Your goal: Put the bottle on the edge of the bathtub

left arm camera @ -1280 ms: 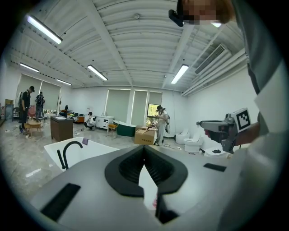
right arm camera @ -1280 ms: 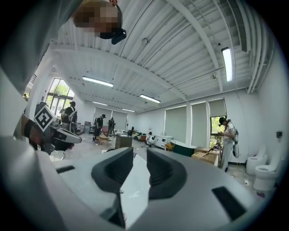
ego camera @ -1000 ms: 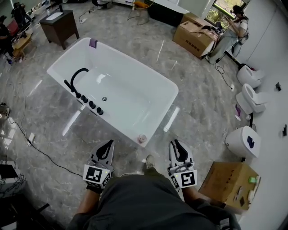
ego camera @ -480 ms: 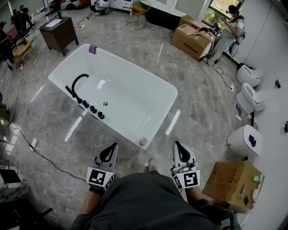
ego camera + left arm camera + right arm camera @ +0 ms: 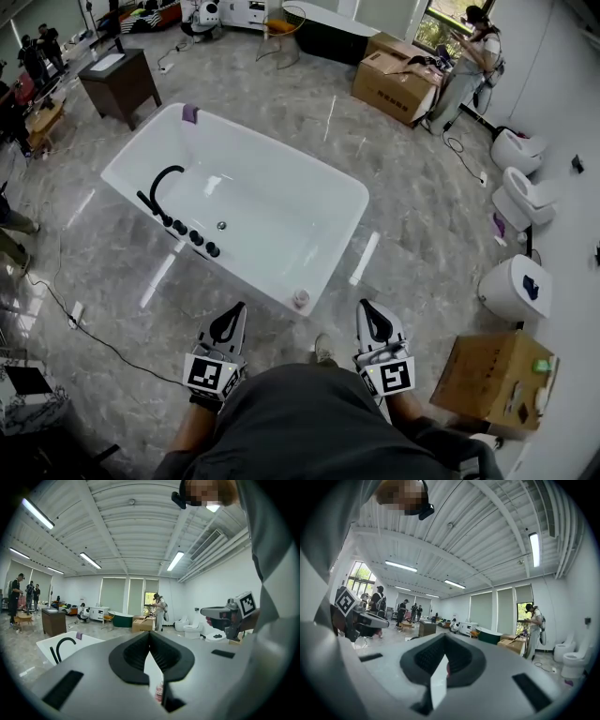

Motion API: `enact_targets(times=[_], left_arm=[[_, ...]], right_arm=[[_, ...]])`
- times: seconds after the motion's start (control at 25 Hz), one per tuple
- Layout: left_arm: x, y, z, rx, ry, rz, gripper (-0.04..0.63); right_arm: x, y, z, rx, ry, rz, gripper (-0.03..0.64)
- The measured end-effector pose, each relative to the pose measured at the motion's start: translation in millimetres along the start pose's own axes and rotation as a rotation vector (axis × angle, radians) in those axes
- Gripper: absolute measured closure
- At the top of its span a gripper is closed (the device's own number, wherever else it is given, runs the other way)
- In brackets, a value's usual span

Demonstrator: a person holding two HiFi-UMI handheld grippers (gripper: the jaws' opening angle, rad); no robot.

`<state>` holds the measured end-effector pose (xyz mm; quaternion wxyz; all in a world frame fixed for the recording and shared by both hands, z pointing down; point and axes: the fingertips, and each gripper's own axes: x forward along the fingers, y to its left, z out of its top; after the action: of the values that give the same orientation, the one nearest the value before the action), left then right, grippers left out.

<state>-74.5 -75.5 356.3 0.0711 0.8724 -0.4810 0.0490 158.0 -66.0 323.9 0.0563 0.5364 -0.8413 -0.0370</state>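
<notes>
The bottle (image 5: 301,298) is standing on the near corner rim of the bathtub (image 5: 281,153), the faucet (image 5: 161,183) is sitting on its left rim, and toilets (image 5: 525,195) are lining the wall far right, beyond the cardboard box (image 5: 492,380).
</notes>
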Motion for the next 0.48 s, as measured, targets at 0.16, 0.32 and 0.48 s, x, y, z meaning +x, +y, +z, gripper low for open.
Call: enact_targets(times=[0.16,0.32,0.48], left_arm=[[1.4,1.4,0.3,0.000,0.000,0.004,0.595],[3.5,1.3,0.1,0.001,0.002,0.007,0.595],[4.0,3.2,-2.6,0.001,0.011,0.006,0.595]], right_arm=[[3.2,-2.2,-1.0,0.003,0.004,0.002,0.617],[5.5,-4.8,-2.4,0.008,0.002,0.004,0.617],[7.6,-3.6,-6.4,-0.003,0.014,0.011,0.617]])
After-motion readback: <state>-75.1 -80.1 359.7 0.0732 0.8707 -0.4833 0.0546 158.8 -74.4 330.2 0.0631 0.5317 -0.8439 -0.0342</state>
